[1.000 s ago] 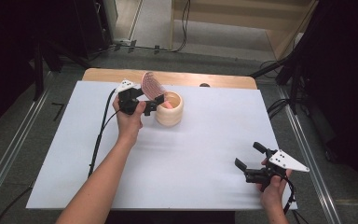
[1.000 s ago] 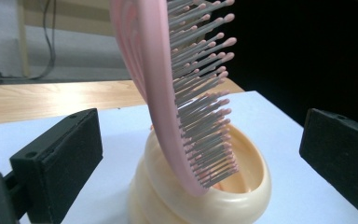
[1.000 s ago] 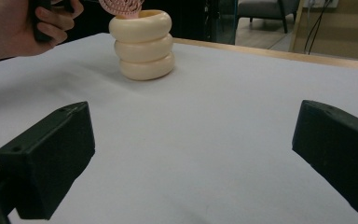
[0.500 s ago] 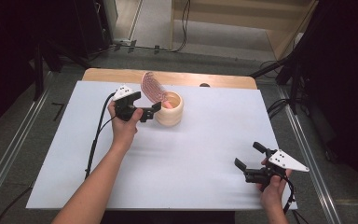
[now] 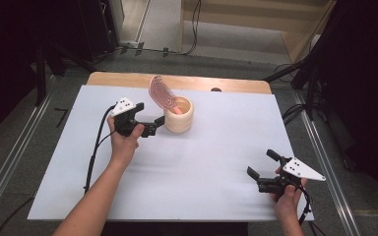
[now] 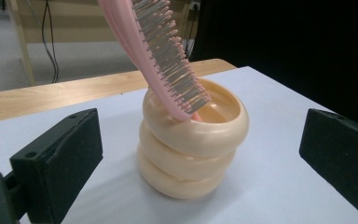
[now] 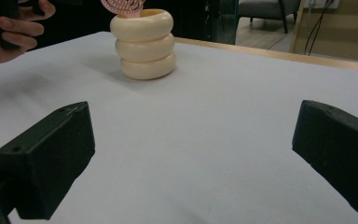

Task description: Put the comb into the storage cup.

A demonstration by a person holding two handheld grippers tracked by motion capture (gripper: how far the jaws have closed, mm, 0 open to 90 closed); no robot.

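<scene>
A cream ribbed cup [image 5: 179,117] stands on the white table at the back middle. A pink hairbrush [image 5: 160,92] stands in it, bristle head up and leaning left over the rim. My left gripper [image 5: 151,118] is open just left of the cup, and its jaws point at the cup without touching it. In the left gripper view the cup [image 6: 193,140] and the brush [image 6: 161,56] sit between the spread jaws. My right gripper [image 5: 261,163] is open and empty at the front right, far from the cup [image 7: 144,44].
The white sheet [image 5: 206,162] covers the table, with a wooden strip [image 5: 128,78] along its far edge. A black cable [image 5: 94,152] trails from the left gripper down the left side. Metal rails run on the floor at both sides.
The left gripper has drawn back from the cup, toward the person and slightly left. The brush stays in the cup. The right gripper has not moved.
</scene>
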